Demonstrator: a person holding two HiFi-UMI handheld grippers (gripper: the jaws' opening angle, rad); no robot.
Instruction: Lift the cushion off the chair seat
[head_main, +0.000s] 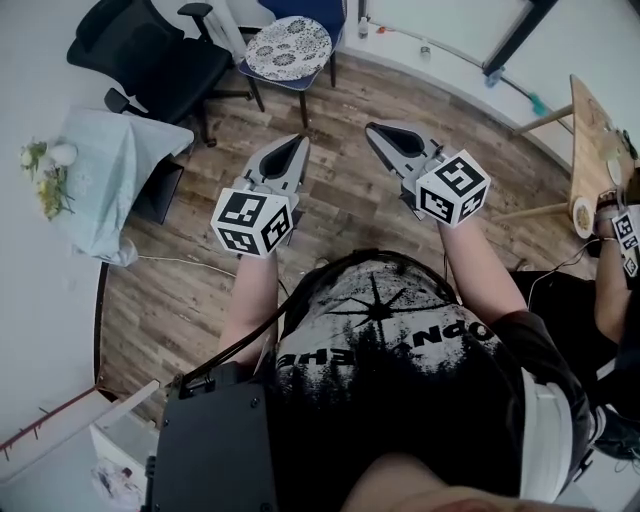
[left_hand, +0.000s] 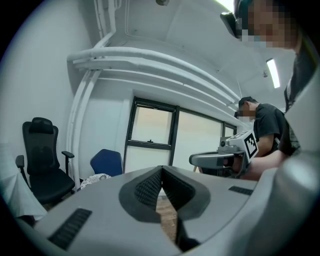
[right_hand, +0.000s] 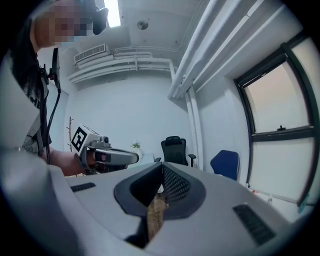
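Observation:
A round cushion (head_main: 288, 47) with a black-and-white pattern lies on the seat of a blue chair (head_main: 318, 14) at the far side of the wooden floor. In the left gripper view the blue chair (left_hand: 106, 162) shows ahead at the left, with the cushion (left_hand: 93, 179) just visible on it. My left gripper (head_main: 298, 141) and right gripper (head_main: 371, 129) are held side by side in front of my chest, well short of the chair. Both are shut with nothing between their jaws. The blue chair (right_hand: 225, 164) also appears right of centre in the right gripper view.
A black office chair (head_main: 150, 55) stands left of the blue chair. A table under a pale cloth (head_main: 112, 170) with flowers is at the left. A wooden table (head_main: 592, 150) and another person's arm (head_main: 612, 260) are at the right. A cable (head_main: 190, 262) runs over the floor.

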